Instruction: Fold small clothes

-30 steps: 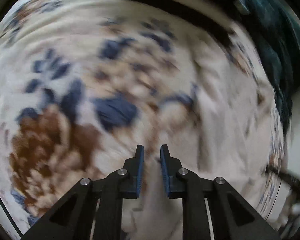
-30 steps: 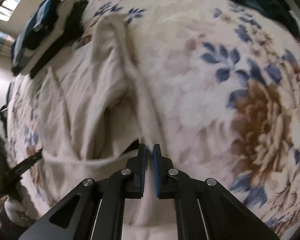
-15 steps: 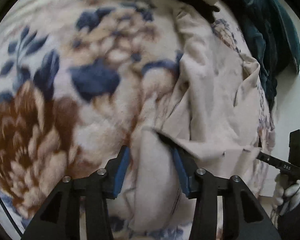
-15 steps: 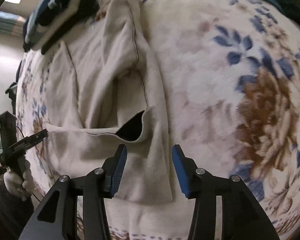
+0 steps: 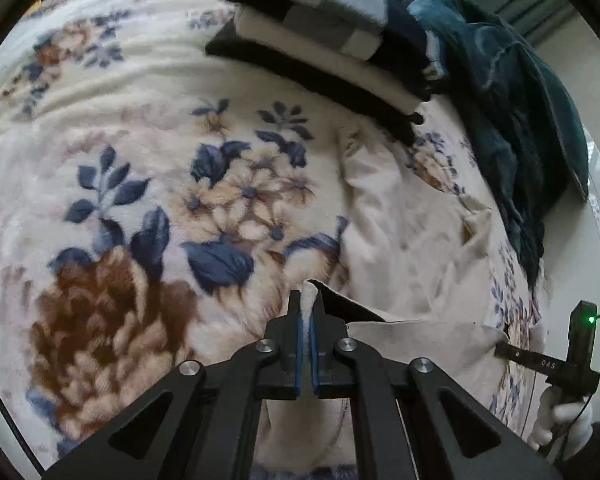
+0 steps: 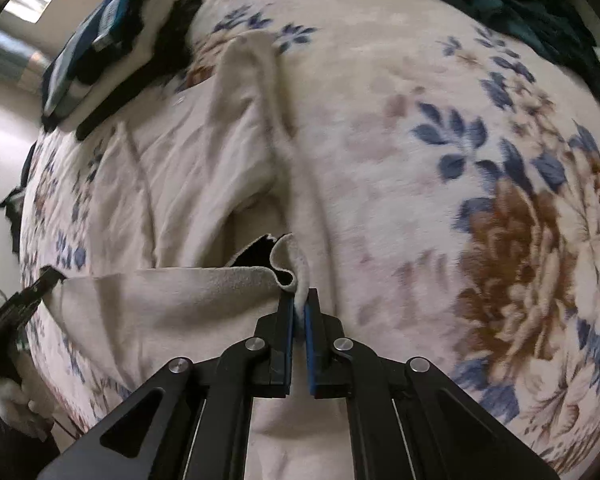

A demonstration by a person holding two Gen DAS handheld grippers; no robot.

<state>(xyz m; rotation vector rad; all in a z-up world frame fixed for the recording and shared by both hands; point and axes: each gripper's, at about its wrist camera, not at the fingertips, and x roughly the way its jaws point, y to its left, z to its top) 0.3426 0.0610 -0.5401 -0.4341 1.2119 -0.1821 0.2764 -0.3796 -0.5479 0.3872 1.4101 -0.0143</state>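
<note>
Both grippers, left gripper (image 5: 307, 316) and right gripper (image 6: 299, 312), have their fingers pinched tight on the hem corners of the beige garment (image 6: 204, 168), which looks soft, light and floppy.

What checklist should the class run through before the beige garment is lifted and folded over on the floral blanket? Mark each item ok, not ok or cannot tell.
1. Left tool shut on the beige garment: ok.
2. Right tool shut on the same hem: ok.
3. Hem taut between the tools: ok.
4. Garment body flat: not ok, wrinkled.
5. Stack of folded clothes apart from the garment: cannot tell; they nearly meet.
6. Floral blanket bare beside the garment: ok.
</note>
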